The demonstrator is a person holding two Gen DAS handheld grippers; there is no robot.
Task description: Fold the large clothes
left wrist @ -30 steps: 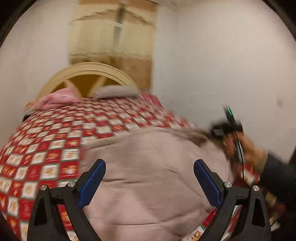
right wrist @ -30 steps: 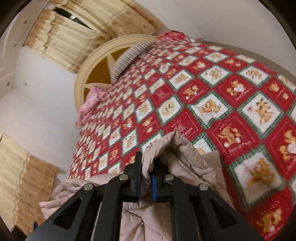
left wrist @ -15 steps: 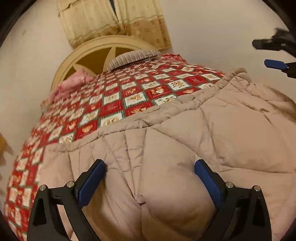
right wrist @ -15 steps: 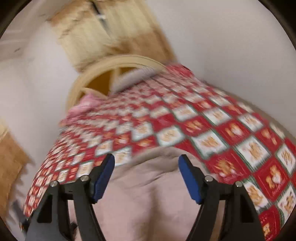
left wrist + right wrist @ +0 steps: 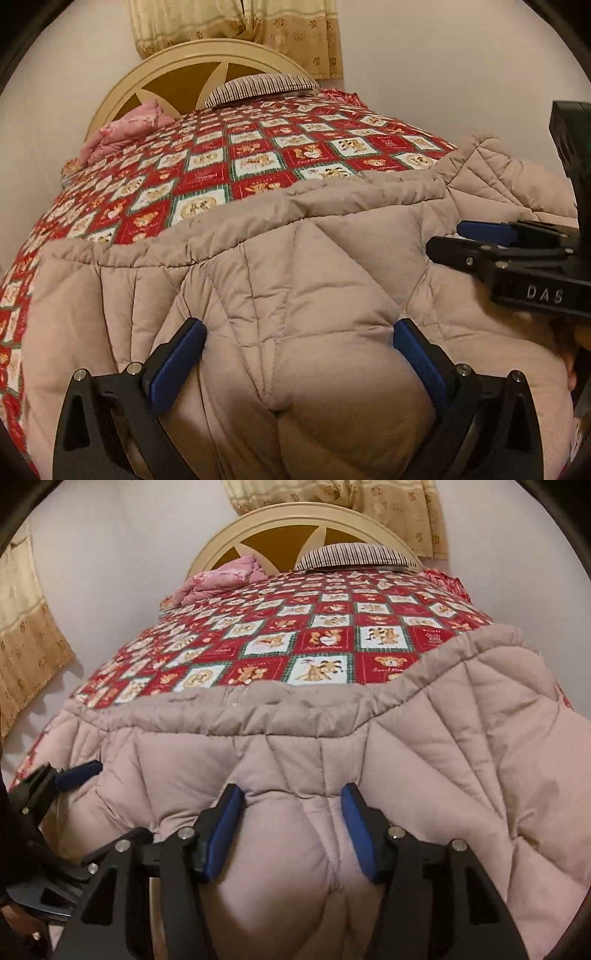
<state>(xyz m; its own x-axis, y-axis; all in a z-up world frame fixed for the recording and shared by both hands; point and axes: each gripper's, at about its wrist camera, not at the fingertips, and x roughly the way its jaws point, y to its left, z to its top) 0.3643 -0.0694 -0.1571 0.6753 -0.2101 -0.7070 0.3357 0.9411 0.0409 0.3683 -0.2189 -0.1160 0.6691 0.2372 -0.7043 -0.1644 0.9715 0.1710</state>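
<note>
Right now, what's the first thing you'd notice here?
A big puffy beige quilted coat spread over the near end of the bed. Behind it, a bright red-and-white teddy-bear bedspread runs up to a striped pillow at the round cream headboard.

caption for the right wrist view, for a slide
Right gripper closing over a beige quilted coat spread on a red patchwork bedspread.

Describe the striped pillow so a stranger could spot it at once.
Start at the arched cream headboard at the far end of the bed. The striped pillow lies flat against its base, on the right. Its fine dark and light stripes set it apart from the crumpled pink bedding to its left.
</note>
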